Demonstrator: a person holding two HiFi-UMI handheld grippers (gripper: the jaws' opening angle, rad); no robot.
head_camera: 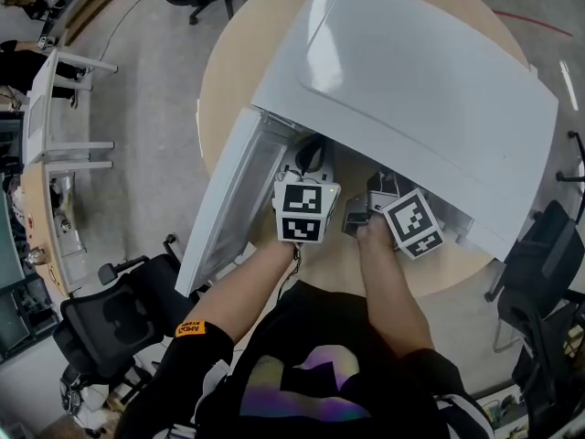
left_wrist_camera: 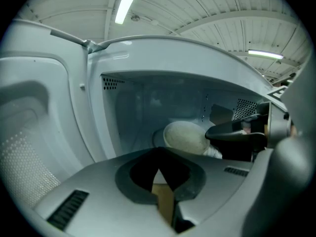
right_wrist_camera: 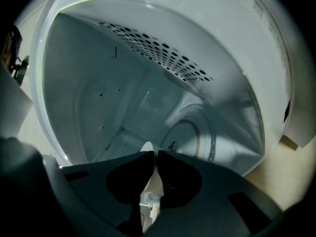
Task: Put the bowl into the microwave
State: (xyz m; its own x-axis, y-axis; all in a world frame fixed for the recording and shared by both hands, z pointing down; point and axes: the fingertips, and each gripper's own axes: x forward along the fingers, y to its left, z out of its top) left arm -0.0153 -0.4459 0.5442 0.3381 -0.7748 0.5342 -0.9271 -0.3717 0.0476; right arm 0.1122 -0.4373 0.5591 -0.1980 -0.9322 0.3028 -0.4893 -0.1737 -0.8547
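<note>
A pale, speckled bowl [left_wrist_camera: 183, 136] is inside the open white microwave [head_camera: 430, 90], tilted so one rounded side faces the left gripper view. My right gripper [right_wrist_camera: 149, 158] is shut on the bowl's thin white rim [right_wrist_camera: 150, 179], and its black fingers [left_wrist_camera: 232, 132] show clamping that edge. Below and beyond it lies the round glass turntable [right_wrist_camera: 190, 137]; I cannot tell whether the bowl touches it. My left gripper [left_wrist_camera: 159, 168] is at the cavity's mouth, shut with nothing between its jaws. The two marker cubes [head_camera: 306, 210] [head_camera: 413, 222] sit side by side at the opening.
The microwave door [head_camera: 228, 208] stands swung open to the left, close beside my left gripper. The microwave rests on a round wooden table [head_camera: 228, 71]. Black office chairs [head_camera: 110, 323] [head_camera: 544, 263] stand on the floor at both sides of it.
</note>
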